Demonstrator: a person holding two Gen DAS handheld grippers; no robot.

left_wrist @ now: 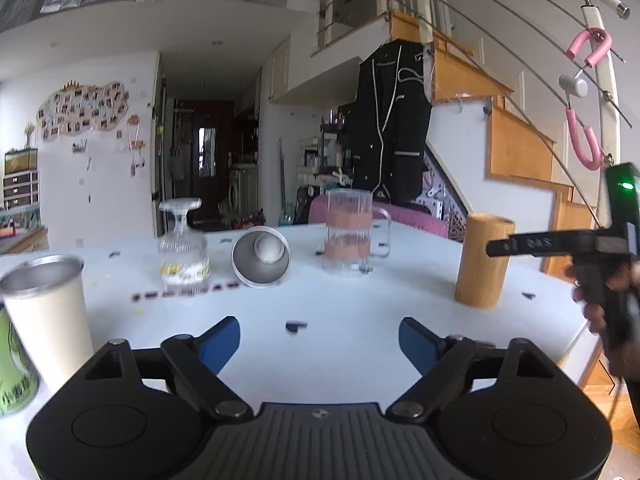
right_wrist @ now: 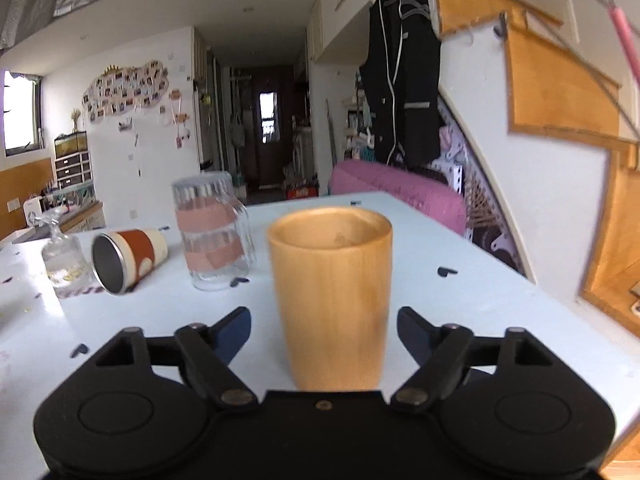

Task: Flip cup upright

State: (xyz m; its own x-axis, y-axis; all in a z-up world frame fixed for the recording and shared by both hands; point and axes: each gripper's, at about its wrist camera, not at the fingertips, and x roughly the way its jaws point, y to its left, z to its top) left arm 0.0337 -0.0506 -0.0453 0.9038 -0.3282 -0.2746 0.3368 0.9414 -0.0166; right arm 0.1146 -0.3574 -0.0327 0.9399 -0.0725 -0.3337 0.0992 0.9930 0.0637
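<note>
A wooden cup stands on the white table with its wider end up, between the open fingers of my right gripper, which do not touch it. It also shows in the left wrist view at the right, with the right gripper beside it. A metal-lined cup with a brown and cream outside lies on its side, mouth toward the cameras. My left gripper is open and empty above the table's near part.
A ribbed glass mug stands upside down mid-table. A stemmed glass stands upside down at the left. A white steel-rimmed tumbler and a green can stand upright at the near left. A pink chair is behind the table.
</note>
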